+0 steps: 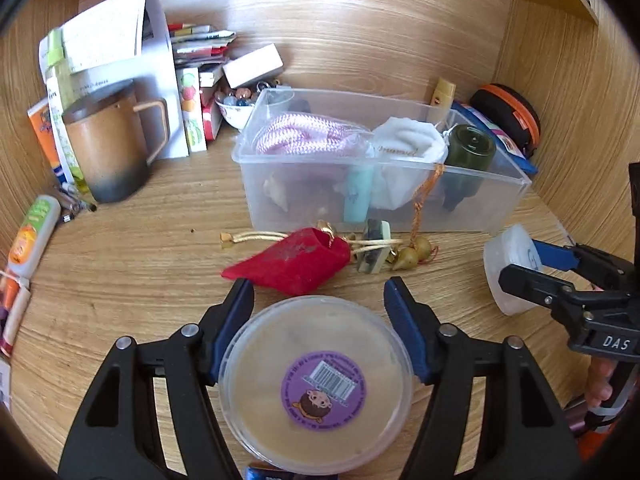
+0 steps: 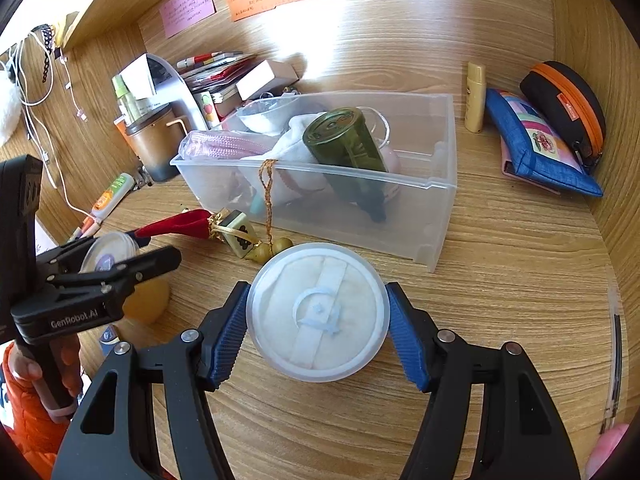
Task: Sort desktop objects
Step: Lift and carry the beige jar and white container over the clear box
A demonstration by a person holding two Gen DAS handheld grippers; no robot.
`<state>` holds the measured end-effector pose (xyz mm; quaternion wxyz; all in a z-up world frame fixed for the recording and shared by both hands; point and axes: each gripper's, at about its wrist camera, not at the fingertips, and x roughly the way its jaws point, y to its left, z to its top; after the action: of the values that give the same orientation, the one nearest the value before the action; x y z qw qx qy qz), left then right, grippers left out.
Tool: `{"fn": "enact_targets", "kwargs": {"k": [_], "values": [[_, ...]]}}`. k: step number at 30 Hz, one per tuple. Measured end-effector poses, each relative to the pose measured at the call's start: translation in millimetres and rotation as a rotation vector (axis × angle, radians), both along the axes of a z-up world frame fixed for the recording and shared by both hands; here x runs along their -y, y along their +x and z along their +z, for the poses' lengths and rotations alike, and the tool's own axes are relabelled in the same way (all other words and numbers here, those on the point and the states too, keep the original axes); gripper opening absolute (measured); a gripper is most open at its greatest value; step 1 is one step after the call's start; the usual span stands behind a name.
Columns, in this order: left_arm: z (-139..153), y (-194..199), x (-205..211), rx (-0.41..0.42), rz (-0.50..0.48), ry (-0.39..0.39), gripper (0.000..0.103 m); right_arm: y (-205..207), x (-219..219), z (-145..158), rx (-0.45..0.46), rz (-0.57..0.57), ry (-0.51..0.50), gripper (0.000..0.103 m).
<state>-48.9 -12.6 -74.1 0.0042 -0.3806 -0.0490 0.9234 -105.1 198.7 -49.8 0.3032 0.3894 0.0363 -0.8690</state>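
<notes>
lid (image 1: pixel 316 386) with a purple sticker sits between the pads of our left gripper (image 1: pixel 318 332), which press its rim on both sides, near the desk's (image 1: pixel 140 272) front edge. our right gripper (image 2: pixel 318 322) is clamped the same way on a round white jar (image 2: pixel 318 312), its blue pads against the wall, further toward the desk's right edge. just behind the lid lies a red pouch (image 1: pixel 292 264) with gold cords, a mahjong tile (image 1: pixel 374 250) and two small gourds (image 1: pixel 412 254) beside it. behind these stands a clear bin (image 1: pixel 480 200) holding pink rope (image 1: pixel 304 136), white cloth (image 1: pixel 408 140) and a green bottle (image 1: pixel 468 156). a brown mug (image 1: pixel 108 148) stands near the back left corner.
</notes>
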Motion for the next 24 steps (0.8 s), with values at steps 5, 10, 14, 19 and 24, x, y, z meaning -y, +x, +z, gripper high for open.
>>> {"fn": "enact_targets", "kwargs": {"k": [5,10,14,19,24], "values": [[11.3,-2.0,-0.7,-0.014,-0.016,0.029,0.059,1.5,0.8,2.6,-0.005,0.001,-0.001,0.063],[26.0,-5.1,-9.6,-0.040,-0.039,-0.048,0.048,2.8,-0.1,8.0,-0.018,0.000,-0.005,0.063],[13.8,-6.9,-10.8,-0.007,-0.039,-0.071,0.055,2.4,1.5,5.2,-0.006,0.003,-0.002,0.063],[2.4,-0.5,-4.4,0.030,-0.060,-0.003,0.068,3.2,2.8,0.9,0.006,0.009,0.011,0.063],[-2.9,8.0,-2.7,0.037,-0.052,-0.031,0.075,4.1,5.1,0.9,0.004,0.022,0.007,0.063]]}}
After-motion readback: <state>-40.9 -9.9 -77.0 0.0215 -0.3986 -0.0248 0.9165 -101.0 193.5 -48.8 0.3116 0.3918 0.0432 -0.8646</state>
